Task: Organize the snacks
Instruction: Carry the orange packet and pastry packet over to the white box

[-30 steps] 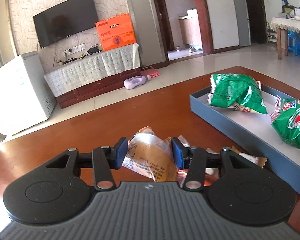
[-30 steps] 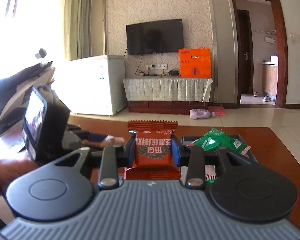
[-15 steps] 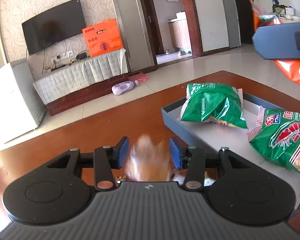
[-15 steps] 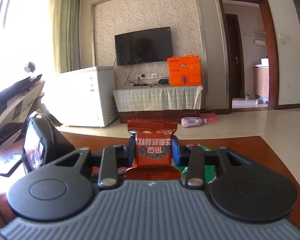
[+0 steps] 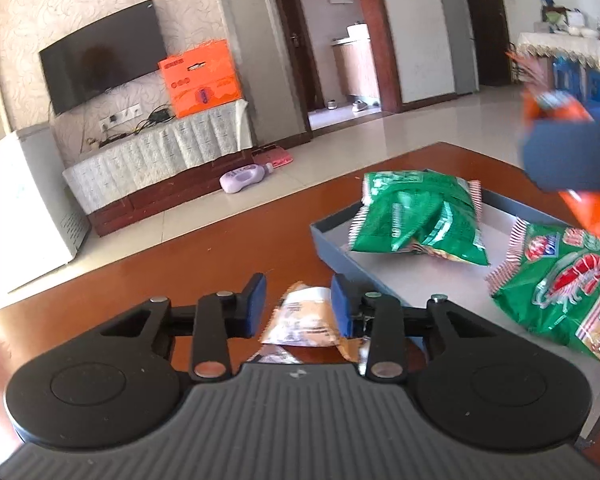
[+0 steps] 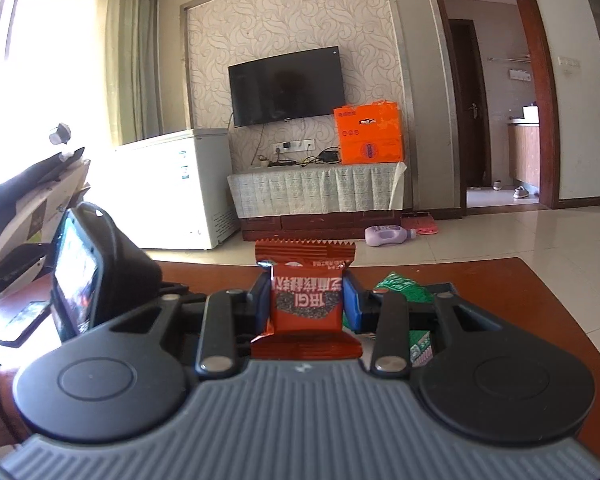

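My right gripper (image 6: 306, 300) pinches a glossy crimped red packet (image 6: 306, 298); my left gripper (image 5: 298, 306), jaws just closing, straddles a crinkly tan wrapper (image 5: 306, 320), left pad clear of it

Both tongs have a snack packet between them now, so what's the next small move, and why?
Probably close the left tongs fully on the tan packet. They have just been closing, yet a gap shows at the left pad. The right tongs already clamp the red packet.

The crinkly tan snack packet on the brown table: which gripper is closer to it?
Left. The left gripper has the crinkly tan snack packet between its closing jaws. The right gripper is off beside it, clamping a red snack packet.
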`<state>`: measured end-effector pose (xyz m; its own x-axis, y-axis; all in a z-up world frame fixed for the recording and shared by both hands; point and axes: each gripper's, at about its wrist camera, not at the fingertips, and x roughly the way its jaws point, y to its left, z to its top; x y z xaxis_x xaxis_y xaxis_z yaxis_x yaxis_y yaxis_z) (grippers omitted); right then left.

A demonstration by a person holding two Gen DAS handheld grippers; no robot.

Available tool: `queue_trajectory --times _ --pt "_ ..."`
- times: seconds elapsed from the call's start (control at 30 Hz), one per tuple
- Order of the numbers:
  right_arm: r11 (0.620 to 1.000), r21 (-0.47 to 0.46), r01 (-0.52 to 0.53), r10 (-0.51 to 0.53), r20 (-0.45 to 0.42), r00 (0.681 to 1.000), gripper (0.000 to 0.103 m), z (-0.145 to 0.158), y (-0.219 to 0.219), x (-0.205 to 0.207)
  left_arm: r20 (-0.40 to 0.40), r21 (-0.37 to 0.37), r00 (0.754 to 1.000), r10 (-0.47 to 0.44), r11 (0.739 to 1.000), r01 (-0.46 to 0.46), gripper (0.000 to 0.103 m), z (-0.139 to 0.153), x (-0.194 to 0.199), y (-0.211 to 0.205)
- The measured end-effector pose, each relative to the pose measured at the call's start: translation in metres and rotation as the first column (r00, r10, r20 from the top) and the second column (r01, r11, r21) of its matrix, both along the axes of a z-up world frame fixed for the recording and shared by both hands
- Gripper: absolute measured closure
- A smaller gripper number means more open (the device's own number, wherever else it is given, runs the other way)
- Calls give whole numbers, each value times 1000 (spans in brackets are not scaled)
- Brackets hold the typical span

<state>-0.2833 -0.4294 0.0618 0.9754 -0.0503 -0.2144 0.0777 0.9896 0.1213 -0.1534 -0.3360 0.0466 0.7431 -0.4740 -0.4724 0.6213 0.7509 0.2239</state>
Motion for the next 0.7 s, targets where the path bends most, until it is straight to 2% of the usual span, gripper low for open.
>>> queue_trajectory --times 0.2,0.33,0.5,0.63,0.7 --pt "1000 10 -10 10 -14 1000 64 -2 -4 -2 -81 -94 991 108 989 -116 61 10 39 57" --pt "1000 19 -12 12 -18 1000 64 -3 -5 -1 -112 -98 981 158 981 -170 61 9 54 85" --pt "1000 21 -13 14 -24 1000 64 -3 -5 0 -178 -120 978 105 985 -128 60 5 53 83" --pt "1000 27 -5 6 -28 1000 64 -2 -10 0 -95 -96 995 17 995 -26 59 7 30 57" --pt "999 41 0 1 -28 1000 64 -1 -12 1 -113 -106 994 -4 994 -8 59 6 30 49"
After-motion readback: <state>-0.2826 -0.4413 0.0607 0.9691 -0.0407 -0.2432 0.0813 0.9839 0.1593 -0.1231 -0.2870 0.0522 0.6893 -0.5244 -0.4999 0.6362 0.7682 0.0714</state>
